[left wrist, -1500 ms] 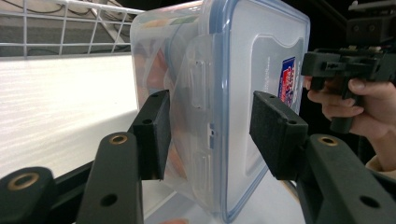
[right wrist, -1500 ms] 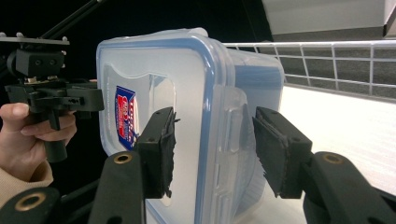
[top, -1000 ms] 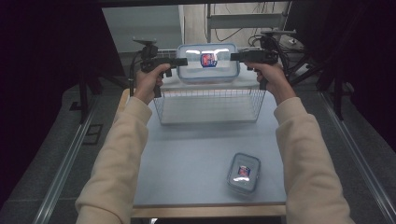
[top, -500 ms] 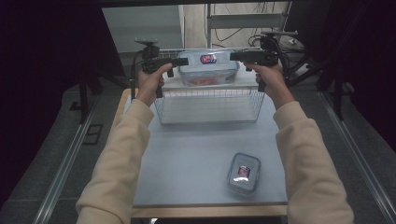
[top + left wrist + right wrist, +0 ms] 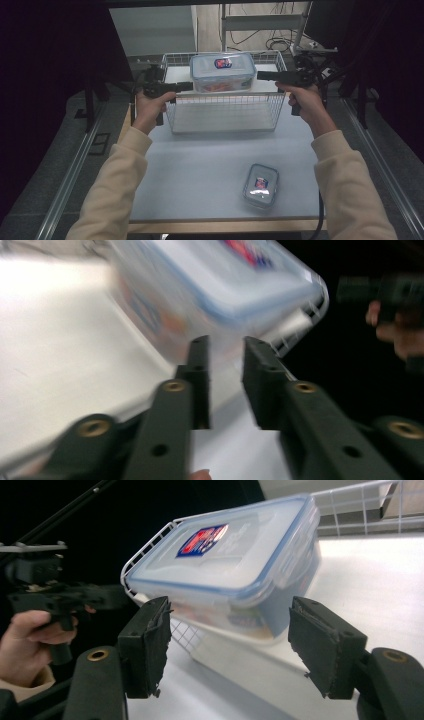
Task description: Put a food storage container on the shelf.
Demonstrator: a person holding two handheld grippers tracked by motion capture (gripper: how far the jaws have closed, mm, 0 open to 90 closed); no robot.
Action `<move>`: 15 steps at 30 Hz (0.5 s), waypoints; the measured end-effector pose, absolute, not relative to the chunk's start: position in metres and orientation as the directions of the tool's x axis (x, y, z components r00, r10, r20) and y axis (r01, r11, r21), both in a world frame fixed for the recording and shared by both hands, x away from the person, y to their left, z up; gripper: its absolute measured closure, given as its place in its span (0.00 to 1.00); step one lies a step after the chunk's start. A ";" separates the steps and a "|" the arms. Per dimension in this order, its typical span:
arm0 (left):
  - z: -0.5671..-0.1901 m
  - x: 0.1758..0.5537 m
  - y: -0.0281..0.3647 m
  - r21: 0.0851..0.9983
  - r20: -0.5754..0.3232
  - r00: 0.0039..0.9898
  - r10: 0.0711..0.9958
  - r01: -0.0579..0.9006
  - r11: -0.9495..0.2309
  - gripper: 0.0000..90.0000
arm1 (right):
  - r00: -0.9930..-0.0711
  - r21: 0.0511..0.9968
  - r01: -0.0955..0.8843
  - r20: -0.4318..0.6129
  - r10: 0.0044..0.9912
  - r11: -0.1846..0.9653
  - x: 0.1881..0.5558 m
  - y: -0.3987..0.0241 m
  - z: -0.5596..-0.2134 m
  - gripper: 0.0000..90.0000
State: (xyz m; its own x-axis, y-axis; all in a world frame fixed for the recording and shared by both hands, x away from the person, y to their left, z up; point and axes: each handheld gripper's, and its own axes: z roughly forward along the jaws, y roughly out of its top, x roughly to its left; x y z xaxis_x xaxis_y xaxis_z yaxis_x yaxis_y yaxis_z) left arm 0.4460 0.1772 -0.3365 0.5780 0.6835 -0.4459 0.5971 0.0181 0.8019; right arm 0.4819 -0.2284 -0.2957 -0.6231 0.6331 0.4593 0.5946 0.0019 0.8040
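A large clear food box with a blue-rimmed lid (image 5: 222, 72) sits tilted in the white wire basket (image 5: 225, 114); its lower part is blurred. My left gripper (image 5: 186, 86) is just left of the box and apart from it. Its jaws (image 5: 226, 375) have just been closing and stand a narrow gap apart with nothing between them. My right gripper (image 5: 261, 76) is just off the box's right end. Its jaws (image 5: 230, 615) have just been opening and stand wide, their pads clear of the box (image 5: 235, 565).
A small clear lidded box (image 5: 261, 184) lies on the pale table (image 5: 200, 165) at the front right. The basket stands at the table's far edge. Dark curtains flank both sides, and cables and a rack are behind.
The large box was held between both grippers above the basket. Both grippers have drawn outward away from it, and it has dropped slightly into the basket.
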 end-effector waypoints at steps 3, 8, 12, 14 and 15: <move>-0.346 0.447 0.166 0.786 -0.424 0.592 0.685 0.616 -0.046 0.98 | -0.632 0.802 0.597 0.473 0.614 -0.003 0.475 -0.234 -0.301 0.35; -0.351 0.456 0.157 0.775 -0.419 0.584 0.695 0.629 -0.061 1.00 | -0.636 0.803 0.596 0.475 0.607 -0.004 0.469 -0.240 -0.310 0.35; -0.354 0.465 0.155 0.767 -0.433 0.565 0.702 0.640 -0.042 1.00 | -0.640 0.801 0.598 0.473 0.606 0.007 0.466 -0.245 -0.318 0.34; -0.355 0.468 0.155 0.764 -0.438 0.555 0.707 0.644 -0.032 1.00 | -0.641 0.801 0.599 0.473 0.604 0.008 0.465 -0.246 -0.320 0.34; -0.357 0.469 0.154 0.762 -0.448 0.556 0.701 0.647 -0.026 0.99 | -0.645 0.801 0.598 0.465 0.607 0.022 0.464 -0.247 -0.323 0.34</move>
State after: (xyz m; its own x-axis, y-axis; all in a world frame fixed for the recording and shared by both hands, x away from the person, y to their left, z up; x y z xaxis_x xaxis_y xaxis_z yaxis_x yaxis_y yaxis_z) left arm 0.4691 0.1544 -0.3568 0.5556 0.7007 -0.4476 0.6470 -0.0263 0.7620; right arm 0.4642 -0.2469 -0.3234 -0.6448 0.6066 0.4650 0.5983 0.0219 0.8010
